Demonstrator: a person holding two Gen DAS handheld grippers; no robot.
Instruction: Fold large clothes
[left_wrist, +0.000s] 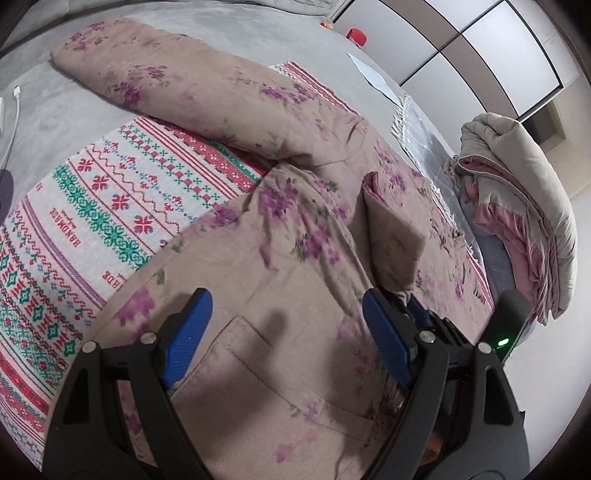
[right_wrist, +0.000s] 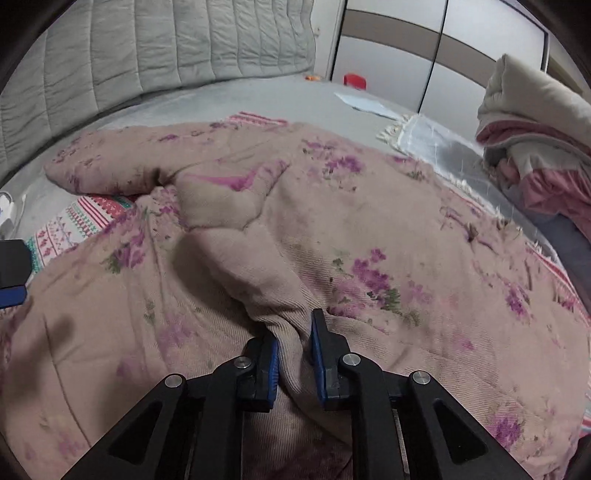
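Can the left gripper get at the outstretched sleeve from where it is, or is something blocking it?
Probably yes. The left gripper is open above the floral coat, and the sleeve lies flat on the bed with nothing on it. The right gripper pinches the other sleeve well aside.

The patterned blanket (left_wrist: 110, 206) reads "HANDMADE"; a partial "…RDE" sits nearby

Patterned blanket (left_wrist: 110, 206), bundled duvet (left_wrist: 524, 206) (pink-lined), red box (left_wrist: 357, 36).
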